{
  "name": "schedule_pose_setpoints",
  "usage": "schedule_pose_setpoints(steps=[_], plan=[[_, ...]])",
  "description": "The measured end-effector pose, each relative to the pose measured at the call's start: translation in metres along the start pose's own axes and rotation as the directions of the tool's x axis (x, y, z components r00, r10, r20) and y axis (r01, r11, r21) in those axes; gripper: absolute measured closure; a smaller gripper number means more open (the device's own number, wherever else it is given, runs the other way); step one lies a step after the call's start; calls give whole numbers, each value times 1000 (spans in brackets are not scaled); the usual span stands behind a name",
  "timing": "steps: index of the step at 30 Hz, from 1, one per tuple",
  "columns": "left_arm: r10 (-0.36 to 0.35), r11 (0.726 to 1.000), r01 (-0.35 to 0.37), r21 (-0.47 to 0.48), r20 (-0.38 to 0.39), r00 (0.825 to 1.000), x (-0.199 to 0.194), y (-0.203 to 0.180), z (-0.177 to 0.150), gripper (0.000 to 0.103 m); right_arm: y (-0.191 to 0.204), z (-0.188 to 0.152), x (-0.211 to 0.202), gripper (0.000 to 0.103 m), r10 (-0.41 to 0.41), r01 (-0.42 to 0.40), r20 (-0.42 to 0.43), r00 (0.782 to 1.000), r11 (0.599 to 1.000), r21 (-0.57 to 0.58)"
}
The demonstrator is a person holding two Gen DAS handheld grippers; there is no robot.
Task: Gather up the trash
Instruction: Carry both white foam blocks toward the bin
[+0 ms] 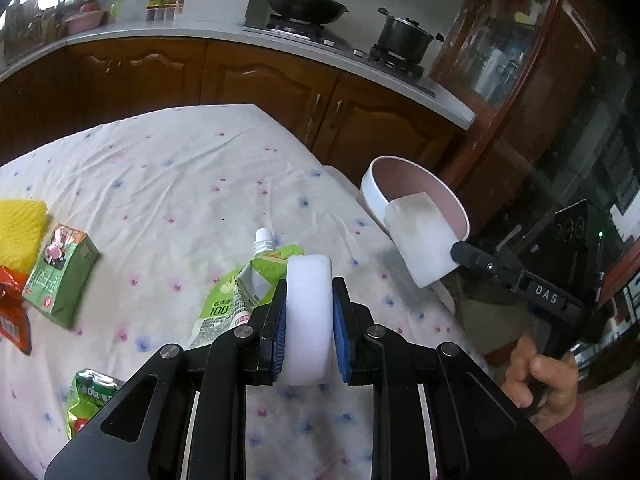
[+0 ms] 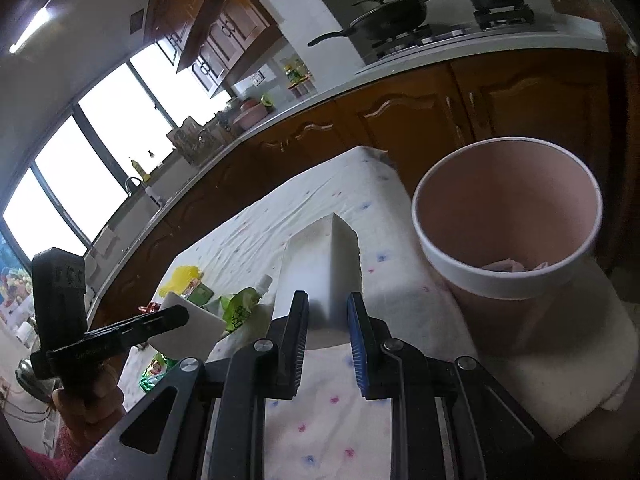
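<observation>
Between the blue pads of the left tool (image 1: pixel 309 292), a white rounded block (image 1: pixel 308 320) is sitting clamped, its round-cornered far end sticking out just past the fingertips and hanging above the cloth-covered counter (image 1: pixel 180 168). Beyond and below it, a green spouted pouch (image 1: pixel 228 300) is lying crumpled on the flowered cloth, its white cap pointing away from the camera. Further left, a green drink carton (image 1: pixel 60 276), a yellow item (image 1: pixel 20 224), a red wrapper (image 1: pixel 12 312) and a green crushed pack (image 1: pixel 88 392) are lying spread over the cloth, apart from one another. At the counter's right edge, the right tool (image 1: pixel 458 250) is gripping a white flat-sided block (image 1: pixel 420 232) by its near end, and this block is overlapping the near rim of the bin (image 1: pixel 370 188), which is showing white outside and pink inside. From the right wrist, the right tool (image 2: pixel 328 304) is showing its jaws closed on the same block (image 2: pixel 320 264), here looking wedge-shaped with one face in shadow, while the bin (image 2: pixel 500 288) is standing just to the right of it, mouth open toward the camera. Only this view is showing pale crumpled scraps (image 2: pixel 512 266) lying in the bin's bottom, and the left tool (image 2: pixel 180 316) from the side; only the left wrist is showing the carton's print.
</observation>
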State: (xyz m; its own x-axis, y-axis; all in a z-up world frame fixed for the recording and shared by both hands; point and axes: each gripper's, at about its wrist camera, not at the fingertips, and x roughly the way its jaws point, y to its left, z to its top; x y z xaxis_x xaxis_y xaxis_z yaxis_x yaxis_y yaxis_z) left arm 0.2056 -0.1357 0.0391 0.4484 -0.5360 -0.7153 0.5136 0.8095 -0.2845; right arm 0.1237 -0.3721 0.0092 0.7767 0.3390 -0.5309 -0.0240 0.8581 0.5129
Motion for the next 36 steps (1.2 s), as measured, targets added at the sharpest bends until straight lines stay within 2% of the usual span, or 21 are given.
schedule_pose_setpoints(steps=[9,15,21,23,28,32,36], plan=[[44,998,-43,38,-32,999,-1,2,-17,84,-11,-5,-6,83,10,-10,0,1000,1000,23],[1,997,3,80,-44,999,-10,-9,-36,84,-11,-7,-6,83,24,-24,2,1000,999,22],[7,993,4,119,-95,995,7,-24,-61,82,-9,-13,-7,83,33,-33,-7,999,999,21],[18,991,-6,136,-86,996,7,-28,-64,82,-7,-14,-9,83,34,-34,-9,999,999,19],[22,986,-11,165,-63,998,3,-39,-59,82,-6,-14,-16,83,31,-31,4,1000,999,17],[-22,984,25,174,-19,1000,-7,-50,-46,82,-7,-11,-21,83,31,-31,21,999,999,17],[-11,985,6,172,28,1000,-7,-57,-27,83,-10,-7,-27,83,24,-25,42,999,999,20]])
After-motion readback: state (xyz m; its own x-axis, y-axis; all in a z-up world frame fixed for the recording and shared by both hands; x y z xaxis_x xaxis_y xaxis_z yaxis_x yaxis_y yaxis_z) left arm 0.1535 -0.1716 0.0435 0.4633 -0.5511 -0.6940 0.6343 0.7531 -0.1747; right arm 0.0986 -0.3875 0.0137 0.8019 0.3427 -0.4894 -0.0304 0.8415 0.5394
